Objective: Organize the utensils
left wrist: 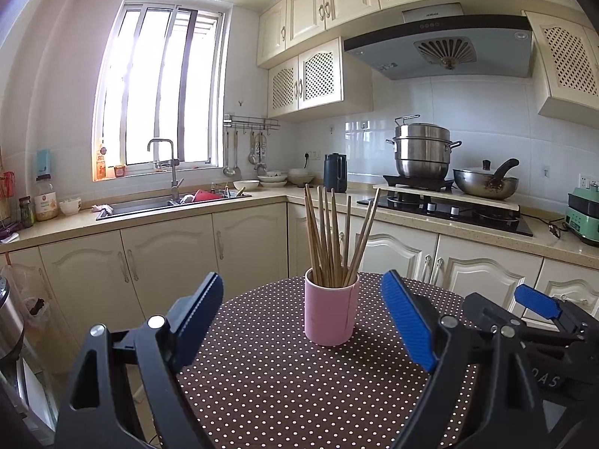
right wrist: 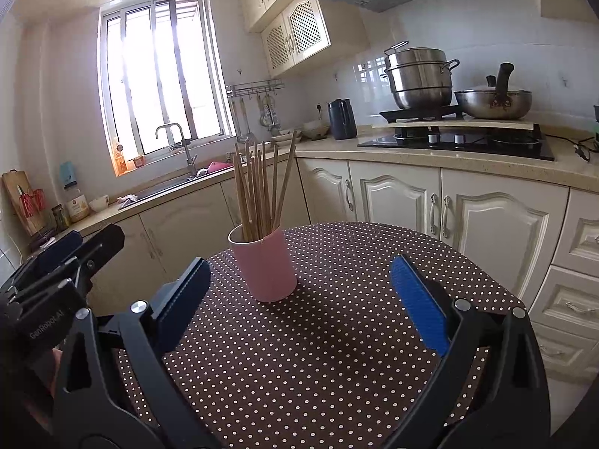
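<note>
Chopsticks point(left wrist: 329, 235) upright in pink cup point(left wrist: 329, 314); both grippers' fingers point(left wrist: 410, 321) spread, empty

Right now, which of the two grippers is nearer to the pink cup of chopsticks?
Left, though only slightly. The left gripper faces the pink cup head-on, its open fingers framing it. The right gripper sits alongside, with the cup ahead and off toward its left finger.

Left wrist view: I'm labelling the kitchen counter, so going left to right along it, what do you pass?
Clear bottle with a dark cap → small white bowl → steel sink → dark blue kettle → stacked steel steamer pot → steel wok with a black handle → green appliance.
</note>
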The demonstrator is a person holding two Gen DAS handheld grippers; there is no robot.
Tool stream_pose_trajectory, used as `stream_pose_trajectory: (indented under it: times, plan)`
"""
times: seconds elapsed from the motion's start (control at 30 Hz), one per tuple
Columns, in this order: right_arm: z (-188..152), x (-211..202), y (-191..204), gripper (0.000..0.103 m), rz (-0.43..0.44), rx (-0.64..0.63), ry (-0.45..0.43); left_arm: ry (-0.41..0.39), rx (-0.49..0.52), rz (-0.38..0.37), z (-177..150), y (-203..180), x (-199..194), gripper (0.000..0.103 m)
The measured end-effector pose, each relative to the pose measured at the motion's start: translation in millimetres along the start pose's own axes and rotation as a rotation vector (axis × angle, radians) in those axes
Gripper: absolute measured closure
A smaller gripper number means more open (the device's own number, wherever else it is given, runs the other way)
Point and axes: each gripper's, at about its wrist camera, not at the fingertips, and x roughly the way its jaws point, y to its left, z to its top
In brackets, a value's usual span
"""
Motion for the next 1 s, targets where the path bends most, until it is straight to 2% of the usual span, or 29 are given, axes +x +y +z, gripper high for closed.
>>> stream_pose_trajectory:
  times: [1.0]
  plan:
    - [-4.6,6.7,2.4,0.008,0.000,0.006,0.029,0.025,-0.024,0.007,-4.8,2.0,7.4,0.018]
